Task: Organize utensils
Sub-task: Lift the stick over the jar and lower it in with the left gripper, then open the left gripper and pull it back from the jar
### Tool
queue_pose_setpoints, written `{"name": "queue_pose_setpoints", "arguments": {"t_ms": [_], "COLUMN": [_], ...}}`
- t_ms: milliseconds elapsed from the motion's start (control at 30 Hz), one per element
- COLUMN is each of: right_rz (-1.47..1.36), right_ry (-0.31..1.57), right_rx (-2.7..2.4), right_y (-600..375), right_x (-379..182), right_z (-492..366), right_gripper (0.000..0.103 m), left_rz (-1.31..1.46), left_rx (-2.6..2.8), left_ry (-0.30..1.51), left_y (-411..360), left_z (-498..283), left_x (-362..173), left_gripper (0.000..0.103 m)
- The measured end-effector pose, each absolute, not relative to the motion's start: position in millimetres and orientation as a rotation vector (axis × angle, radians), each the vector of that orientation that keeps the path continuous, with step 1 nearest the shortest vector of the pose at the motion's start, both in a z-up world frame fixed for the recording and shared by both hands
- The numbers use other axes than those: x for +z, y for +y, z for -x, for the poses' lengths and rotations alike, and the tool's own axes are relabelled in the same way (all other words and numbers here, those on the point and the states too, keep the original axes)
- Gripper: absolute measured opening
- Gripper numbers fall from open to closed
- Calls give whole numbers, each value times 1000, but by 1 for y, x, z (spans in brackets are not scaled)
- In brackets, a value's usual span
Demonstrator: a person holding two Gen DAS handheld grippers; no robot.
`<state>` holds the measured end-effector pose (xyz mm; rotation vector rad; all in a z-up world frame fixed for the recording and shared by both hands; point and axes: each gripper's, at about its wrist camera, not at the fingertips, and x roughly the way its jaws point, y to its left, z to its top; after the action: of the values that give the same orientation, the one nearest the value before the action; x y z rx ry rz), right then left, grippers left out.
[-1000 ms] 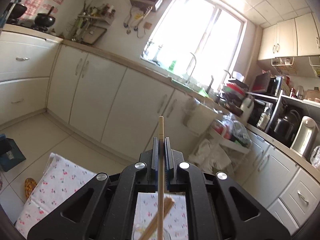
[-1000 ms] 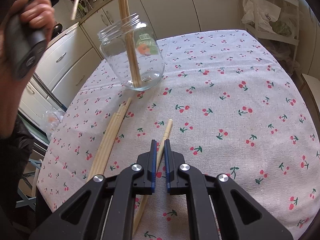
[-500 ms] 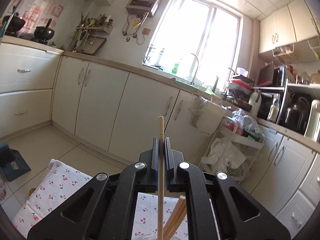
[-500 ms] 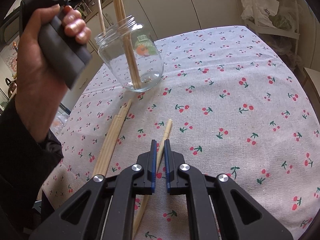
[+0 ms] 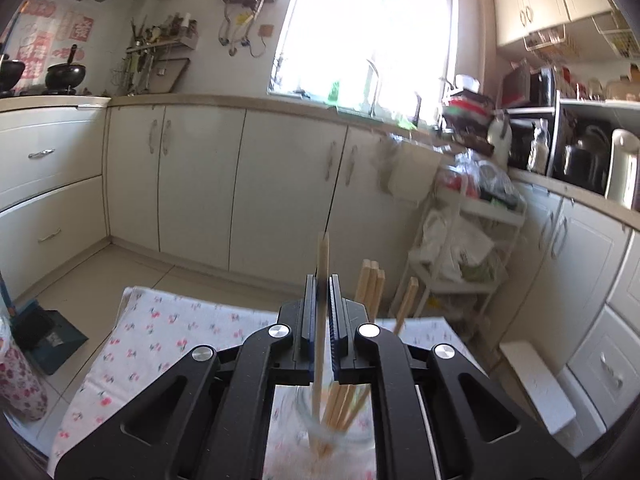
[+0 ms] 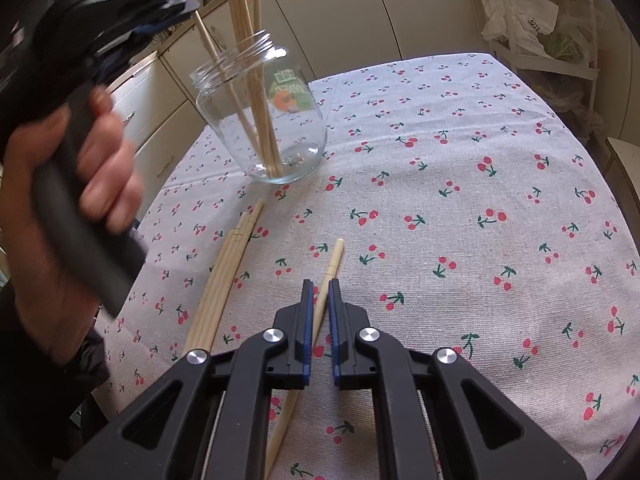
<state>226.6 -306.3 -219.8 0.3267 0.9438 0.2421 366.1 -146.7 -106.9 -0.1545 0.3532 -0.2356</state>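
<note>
My left gripper (image 5: 322,280) is shut on a wooden chopstick (image 5: 321,320), whose lower end sits inside the glass jar (image 5: 336,428). In the right wrist view the left gripper (image 6: 188,2) hovers above the jar (image 6: 264,116), which holds several chopsticks (image 6: 256,92). My right gripper (image 6: 319,286) is low over the cherry-print tablecloth (image 6: 460,200), jaws narrowly apart around a single loose chopstick (image 6: 334,260); I cannot tell if they grip it. A bundle of chopsticks (image 6: 224,276) lies to its left.
White kitchen cabinets (image 5: 240,184) run behind the table. A wire trolley with bags (image 5: 464,248) stands past the table's far right corner. A dustpan (image 5: 44,332) lies on the floor at left.
My left gripper has lowered and tilted over the jar, and its chopstick tip has gone into the jar. The right gripper has not moved.
</note>
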Motion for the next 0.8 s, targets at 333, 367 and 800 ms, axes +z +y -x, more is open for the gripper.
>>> {"name": "queue_pose_setpoints", "arguments": {"t_ms": [333,367,800], "right_rz": [-200,-187,85], "right_ry": [952,955,999], "right_rx": [216,218,111], "right_y": [-287,-284,-251], "right_x": [-214,-213,-209], "right_z": [-225,-225,-228], "right_gripper": [22,25,6], "left_rz": [136,134,224], "left_rx": [-235,-231,-166], "left_ry": [445,456,623], "left_y": [-98,-94,-28], "left_z": [-297,-292,-254], "left_x": [-116,-118,-168], "left_gripper": [48,50,55]}}
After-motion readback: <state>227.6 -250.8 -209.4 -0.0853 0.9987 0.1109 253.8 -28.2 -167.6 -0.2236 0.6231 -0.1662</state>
